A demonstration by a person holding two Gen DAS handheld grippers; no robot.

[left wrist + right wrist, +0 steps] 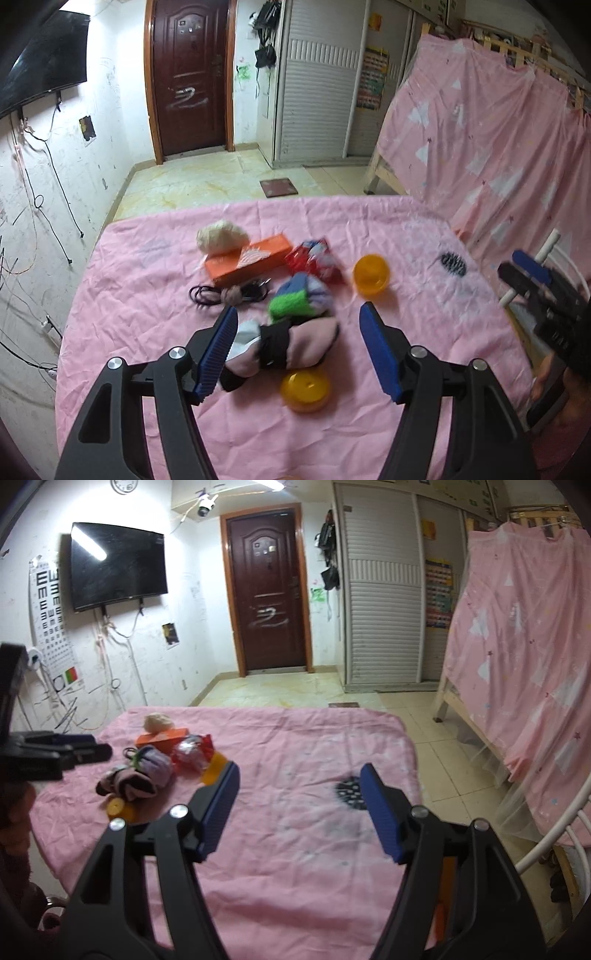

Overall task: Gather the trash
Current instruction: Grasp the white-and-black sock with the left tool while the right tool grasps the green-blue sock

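On the far left of the pink-covered table [122,306] a coil of dark cable [207,295] lay beside a small brownish ball [232,295]. Behind them sat a cream fluffy bundle [221,236] against an orange box [251,260]. The left gripper [298,332] hung above the pile, its blue pads spread wide and holding nothing, with a pink-and-black rolled sock [295,347] framed between them on the cloth. Beyond it lay a green-and-lilac bundle [299,299]; nearer the camera, a yellow lid [304,389]. The trash, a crumpled red wrapper [316,258], lay just right of the box, with a yellow bowl [371,274] beside it and a dark patterned patch [453,263] further right. The right gripper [299,806] was spread too, empty, over bare cloth well clear of the pile.
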